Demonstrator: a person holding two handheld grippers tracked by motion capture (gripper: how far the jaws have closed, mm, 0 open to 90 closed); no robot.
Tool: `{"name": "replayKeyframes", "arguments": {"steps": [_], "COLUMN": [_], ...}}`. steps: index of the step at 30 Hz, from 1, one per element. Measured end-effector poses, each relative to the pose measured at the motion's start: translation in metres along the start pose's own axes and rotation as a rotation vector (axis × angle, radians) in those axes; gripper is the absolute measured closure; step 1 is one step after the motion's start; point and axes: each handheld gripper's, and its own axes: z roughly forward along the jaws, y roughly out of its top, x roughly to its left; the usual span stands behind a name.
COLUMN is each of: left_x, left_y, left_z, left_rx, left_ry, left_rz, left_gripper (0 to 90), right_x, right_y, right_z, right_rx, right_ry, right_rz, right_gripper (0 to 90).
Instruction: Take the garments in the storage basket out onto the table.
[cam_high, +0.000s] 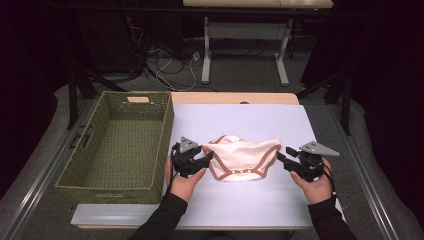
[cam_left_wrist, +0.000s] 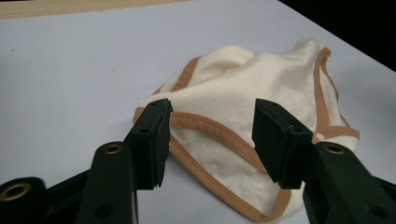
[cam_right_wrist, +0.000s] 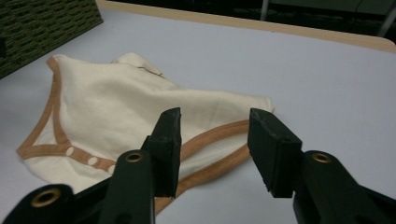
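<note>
A: Baby bodysuit, cream with tan trim, lies crumpled mid-bench, right of the wicker basket. Soft, light, floppy; I'd pinch the bound edges.

B: Poses? Left tool low at its left edge, jaws apart, gripping nothing. Right tool same at the right edge, also open.

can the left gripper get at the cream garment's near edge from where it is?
Probably yes. The left gripper sits right at the cream garment, jaws open over its brown-trimmed edge, pads not pressing on it. Nothing lies between; the green basket stands off to the side.
</note>
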Motion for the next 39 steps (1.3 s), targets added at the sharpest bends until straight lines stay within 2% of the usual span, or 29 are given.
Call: {"name": "replayKeyframes", "arguments": {"steps": [1,7,10,13,16,17,21,24,25,27,32,34,35,36,39], "left_x": [-0.002,-0.007,-0.009,-0.009,-0.01,-0.011,-0.013,-0.016,-0.017,-0.021,-0.027,-0.028,-0.03,-0.029,-0.029], "left_y": [-0.002,-0.013,-0.019,-0.024,-0.028,-0.03,-0.035,-0.039,-0.039,-0.041,-0.041,-0.042,-0.043,-0.043,-0.044], "left_z": [0.0,-0.005,-0.007,-0.007,-0.005,-0.003,0.004,0.013,0.015,0.02,0.03,0.032,0.033,0.033,0.035], "left_rx": [-0.009,0.02,0.008,0.008,0.004,0.004,0.009,0.038,0.045,0.044,0.077,0.087,0.085,0.096,0.096], "left_ry": [-0.008,-0.042,-0.055,-0.06,-0.074,-0.083,-0.11,-0.132,-0.139,-0.148,-0.164,-0.159,-0.162,-0.151,-0.155], "left_rz": [0.007,0.092,0.097,0.117,0.102,0.084,0.061,0.034,0.053,0.065,0.078,0.091,0.082,0.097,0.074], "left_gripper": [45.0,41.6,40.7,39.5,38.9,38.9,36.7,33.0,33.1,33.2,33.2,33.9,33.9,33.8,35.2], "right_x": [0.003,0.02,0.027,0.034,0.037,0.037,0.039,0.04,0.04,0.042,0.045,0.046,0.046,0.046,0.044], "right_y": [0.0,-0.006,-0.01,-0.014,-0.018,-0.019,-0.025,-0.028,-0.029,-0.031,-0.032,-0.033,-0.033,-0.033,-0.035], "right_z": [0.0,-0.003,-0.003,-0.005,-0.005,-0.003,0.004,0.01,0.012,0.015,0.023,0.027,0.029,0.03,0.035], "right_rx": [-0.009,-0.007,-0.02,-0.024,-0.031,-0.033,-0.038,-0.027,-0.015,-0.012,0.017,0.049,0.069,0.086,0.103], "right_ry": [0.008,0.022,0.022,0.057,0.048,0.057,0.098,0.119,0.126,0.141,0.138,0.133,0.129,0.127,0.125], "right_rz": [0.001,-0.036,-0.062,-0.071,-0.089,-0.093,-0.091,-0.087,-0.089,-0.08,-0.113,-0.107,-0.099,-0.099,-0.099], "right_gripper": [52.6,43.9,40.4,38.1,35.9,35.8,35.9,35.8,35.7,35.7,35.5,35.5,35.5,35.5,35.7]}}
